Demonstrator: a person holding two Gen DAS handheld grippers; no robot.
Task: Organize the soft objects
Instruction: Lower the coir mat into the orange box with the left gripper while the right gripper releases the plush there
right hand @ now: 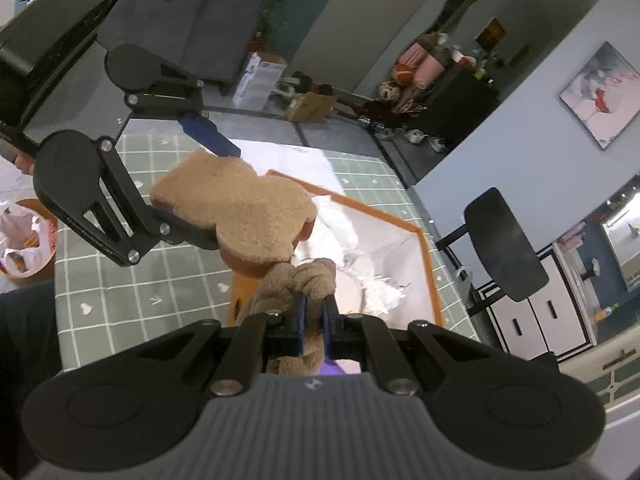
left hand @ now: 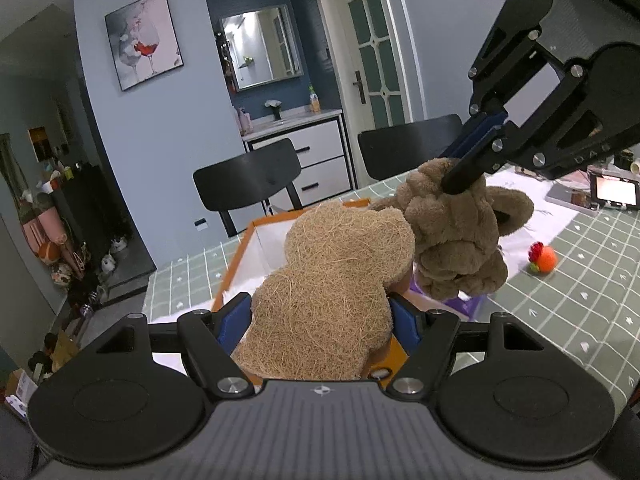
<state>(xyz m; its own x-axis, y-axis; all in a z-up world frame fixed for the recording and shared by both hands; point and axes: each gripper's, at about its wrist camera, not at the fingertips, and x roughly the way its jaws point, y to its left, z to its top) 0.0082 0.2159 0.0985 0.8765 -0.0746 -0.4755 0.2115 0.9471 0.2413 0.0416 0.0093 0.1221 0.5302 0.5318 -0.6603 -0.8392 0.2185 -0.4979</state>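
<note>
From the left wrist, the left gripper [left hand: 320, 316] has its jaws clamped on a tan bear-shaped toy [left hand: 332, 292] above the orange-rimmed box [left hand: 246, 248]; the right gripper [left hand: 466, 178] pinches a knotted brown plush [left hand: 456, 236] beside it.

From the right wrist, the plush [right hand: 298, 280] sits squeezed between narrow jaws over the green-checked tabletop [right hand: 140, 280].

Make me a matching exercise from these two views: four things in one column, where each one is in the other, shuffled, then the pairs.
Things
1. flat tan bear
2. knobbly brown plush
3. small orange toy
4. orange-rimmed box

Places
A. lying alone on the green checked cloth
B. pinched in the right gripper
C. open on the table under both plush toys
D. clamped in the left gripper

Pairs: 1-D, 2-B, 3-A, 4-C
</note>
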